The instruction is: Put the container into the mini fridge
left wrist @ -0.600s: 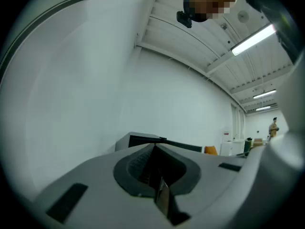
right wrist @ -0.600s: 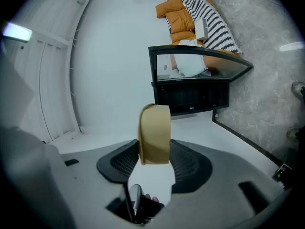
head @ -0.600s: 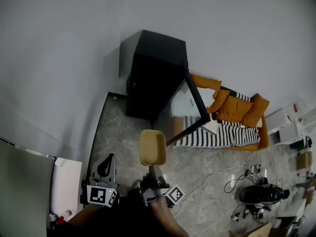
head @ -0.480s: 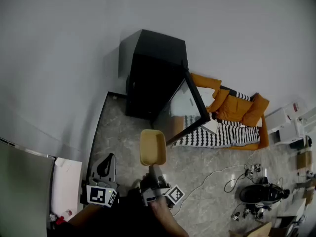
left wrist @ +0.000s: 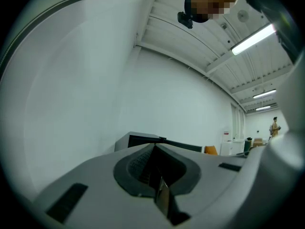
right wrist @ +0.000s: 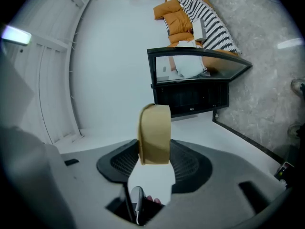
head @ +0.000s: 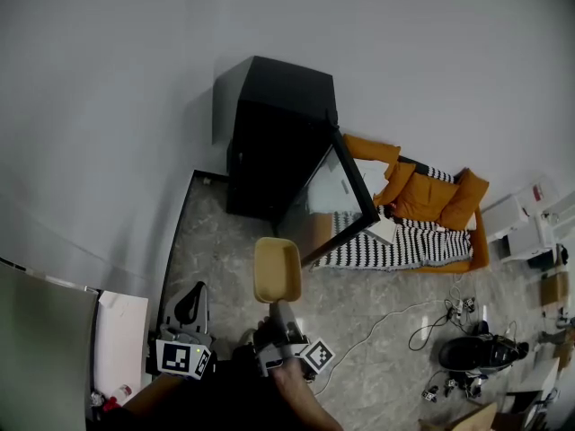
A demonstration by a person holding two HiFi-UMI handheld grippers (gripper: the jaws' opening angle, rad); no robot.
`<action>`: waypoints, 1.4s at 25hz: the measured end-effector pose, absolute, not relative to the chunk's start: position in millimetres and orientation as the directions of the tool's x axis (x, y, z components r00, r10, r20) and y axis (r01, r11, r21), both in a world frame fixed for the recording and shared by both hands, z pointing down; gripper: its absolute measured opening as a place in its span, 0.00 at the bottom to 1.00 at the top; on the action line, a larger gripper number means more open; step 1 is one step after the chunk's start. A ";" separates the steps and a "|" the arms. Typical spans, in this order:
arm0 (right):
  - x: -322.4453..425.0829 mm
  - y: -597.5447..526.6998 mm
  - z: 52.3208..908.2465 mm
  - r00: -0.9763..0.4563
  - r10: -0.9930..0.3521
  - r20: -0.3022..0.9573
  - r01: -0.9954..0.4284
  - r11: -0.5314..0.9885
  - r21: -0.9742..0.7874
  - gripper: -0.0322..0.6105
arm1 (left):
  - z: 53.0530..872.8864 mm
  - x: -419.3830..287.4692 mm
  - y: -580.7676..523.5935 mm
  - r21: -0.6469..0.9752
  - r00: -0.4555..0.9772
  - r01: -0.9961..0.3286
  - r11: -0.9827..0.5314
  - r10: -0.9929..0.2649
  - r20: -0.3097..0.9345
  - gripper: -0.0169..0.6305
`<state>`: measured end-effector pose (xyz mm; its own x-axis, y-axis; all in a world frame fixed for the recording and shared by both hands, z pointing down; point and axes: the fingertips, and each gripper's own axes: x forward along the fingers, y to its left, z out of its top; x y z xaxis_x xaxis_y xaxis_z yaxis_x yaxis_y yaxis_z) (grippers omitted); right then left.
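The black mini fridge (head: 274,142) stands against the white wall with its glass door (head: 337,191) swung open to the right. A tan open-topped container (head: 277,269) hangs over the floor in front of the fridge, with my right gripper (head: 278,311) shut on its near end. In the right gripper view the container (right wrist: 155,135) stands on edge between the pads of the right gripper (right wrist: 155,159), and the fridge (right wrist: 190,97) lies beyond it with its door (right wrist: 198,67) open. My left gripper (head: 189,305) is low at the left, shut and holding nothing (left wrist: 155,163).
An orange sofa with a striped blanket (head: 422,214) lies right of the fridge door. Cables (head: 422,326) and a black device (head: 476,353) lie on the marble floor at the right. White boxes (head: 521,223) stand at the far right, a white sheet (head: 121,344) at the lower left.
Almost nothing: the fridge sits a touch higher and further left in the head view. The container stays in the right gripper's hold.
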<state>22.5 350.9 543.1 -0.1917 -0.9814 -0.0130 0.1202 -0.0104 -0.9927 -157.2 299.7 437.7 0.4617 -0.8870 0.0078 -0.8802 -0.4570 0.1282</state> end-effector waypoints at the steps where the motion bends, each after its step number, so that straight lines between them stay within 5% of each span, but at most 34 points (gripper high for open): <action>1: 24.7 350.1 543.9 -0.192 -0.981 -0.013 0.122 -0.011 -0.992 0.35 | 437.8 -155.8 298.5 0.128 0.460 -0.881 -0.456 -0.888 0.007 0.03; 24: 92.2 312.4 553.7 -0.263 -0.965 -0.007 0.138 -0.031 -0.990 0.35 | 426.8 -82.3 277.2 0.110 0.401 -0.910 -0.400 -0.916 -0.007 0.03; 35: 80.2 229.2 565.2 -0.207 -0.978 0.019 0.098 -0.040 -0.994 0.35 | 429.4 -95.3 179.1 0.122 0.450 -0.885 -0.450 -0.893 -0.031 0.03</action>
